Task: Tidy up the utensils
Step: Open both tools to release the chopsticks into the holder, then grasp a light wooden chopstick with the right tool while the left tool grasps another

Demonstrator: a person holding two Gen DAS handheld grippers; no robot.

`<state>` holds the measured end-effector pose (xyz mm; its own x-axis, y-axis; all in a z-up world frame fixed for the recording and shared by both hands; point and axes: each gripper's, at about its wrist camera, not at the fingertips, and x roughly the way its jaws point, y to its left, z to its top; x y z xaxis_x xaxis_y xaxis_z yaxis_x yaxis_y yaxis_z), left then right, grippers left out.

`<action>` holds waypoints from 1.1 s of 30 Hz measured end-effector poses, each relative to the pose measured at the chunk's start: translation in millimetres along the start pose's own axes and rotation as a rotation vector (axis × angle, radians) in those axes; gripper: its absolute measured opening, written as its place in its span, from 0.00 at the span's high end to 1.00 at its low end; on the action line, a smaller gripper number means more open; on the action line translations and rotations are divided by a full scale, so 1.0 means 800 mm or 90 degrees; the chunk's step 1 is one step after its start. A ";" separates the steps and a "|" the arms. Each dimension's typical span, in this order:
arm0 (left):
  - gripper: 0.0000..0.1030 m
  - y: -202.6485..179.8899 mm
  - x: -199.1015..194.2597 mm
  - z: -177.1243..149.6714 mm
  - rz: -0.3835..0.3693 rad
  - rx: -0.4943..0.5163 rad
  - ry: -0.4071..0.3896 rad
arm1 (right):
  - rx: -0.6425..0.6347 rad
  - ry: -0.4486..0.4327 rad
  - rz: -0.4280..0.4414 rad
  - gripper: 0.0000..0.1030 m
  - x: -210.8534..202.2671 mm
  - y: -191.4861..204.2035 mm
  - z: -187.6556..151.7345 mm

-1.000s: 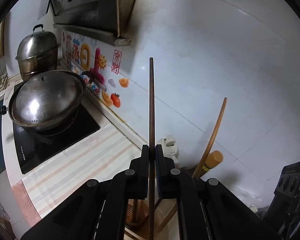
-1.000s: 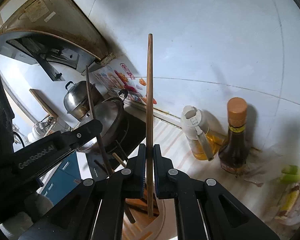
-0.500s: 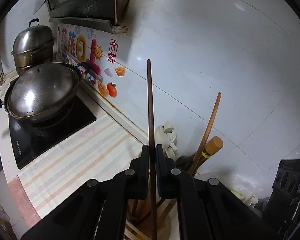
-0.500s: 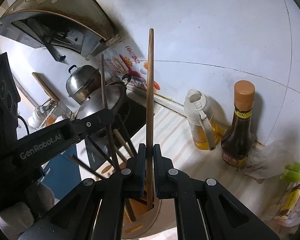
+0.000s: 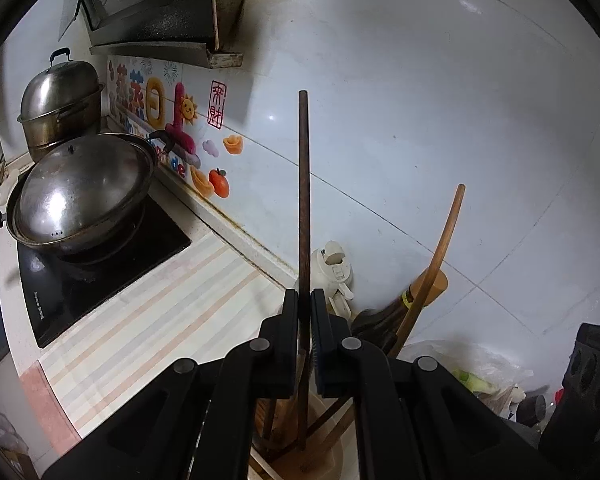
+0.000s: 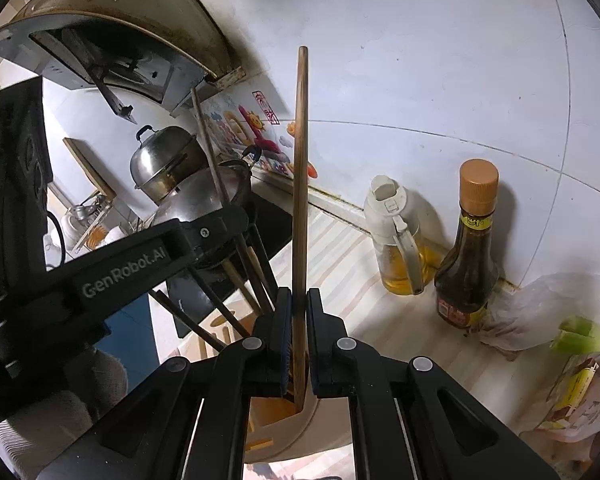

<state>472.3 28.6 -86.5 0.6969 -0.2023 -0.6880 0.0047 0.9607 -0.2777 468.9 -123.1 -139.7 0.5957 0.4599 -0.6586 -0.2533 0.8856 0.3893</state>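
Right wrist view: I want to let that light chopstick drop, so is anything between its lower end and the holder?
Nothing visible blocks it. The light chopstick, shut between the right gripper's fingers, already has its lower end inside the holder. The other chopsticks in it lean away to the left.

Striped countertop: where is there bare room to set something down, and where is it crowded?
Free: the striped countertop between the black cooktop and the oil jug.
Crowded: the wall corner, with jug, sauce bottle and plastic bags, and the chopstick holder under both grippers.
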 end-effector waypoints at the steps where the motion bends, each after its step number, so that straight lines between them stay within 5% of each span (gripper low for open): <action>1: 0.96 0.001 -0.001 -0.001 -0.003 -0.002 0.003 | -0.001 0.001 0.000 0.93 0.000 0.000 0.000; 8: 0.95 -0.001 -0.025 -0.011 -0.013 0.008 0.032 | -0.017 0.023 0.025 0.92 -0.012 0.005 0.002; 13: 0.87 0.003 -0.062 -0.019 0.007 0.000 0.046 | 0.013 0.002 0.027 0.68 -0.048 -0.009 -0.002; 14: 0.71 0.004 -0.075 -0.023 0.020 -0.001 0.039 | 0.022 -0.002 0.027 0.68 -0.057 -0.013 -0.003; 15: 0.36 0.005 -0.086 -0.027 0.034 -0.002 0.030 | 0.029 -0.006 0.025 0.68 -0.066 -0.017 -0.005; 17: 0.01 0.007 -0.110 -0.039 0.069 -0.008 0.008 | 0.038 -0.024 0.007 0.64 -0.094 -0.026 -0.012; 21: 0.00 0.009 -0.141 -0.077 0.108 0.002 -0.016 | 0.052 -0.041 -0.058 0.41 -0.143 -0.041 -0.036; 26: 0.00 0.002 -0.142 -0.142 0.133 0.023 0.007 | 0.089 -0.023 -0.142 0.28 -0.185 -0.068 -0.093; 28: 0.00 -0.003 -0.130 -0.172 0.125 0.028 0.045 | 0.110 -0.002 -0.172 0.20 -0.193 -0.085 -0.125; 33: 0.00 -0.023 -0.087 -0.251 0.111 0.044 0.141 | 0.179 0.087 -0.247 0.20 -0.192 -0.148 -0.216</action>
<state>279.7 -12.9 -168.4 0.5182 -0.0627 -0.8530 -0.0471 0.9937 -0.1016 275.8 -286.9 -195.9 0.4955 0.1204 -0.8602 0.1935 0.9502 0.2444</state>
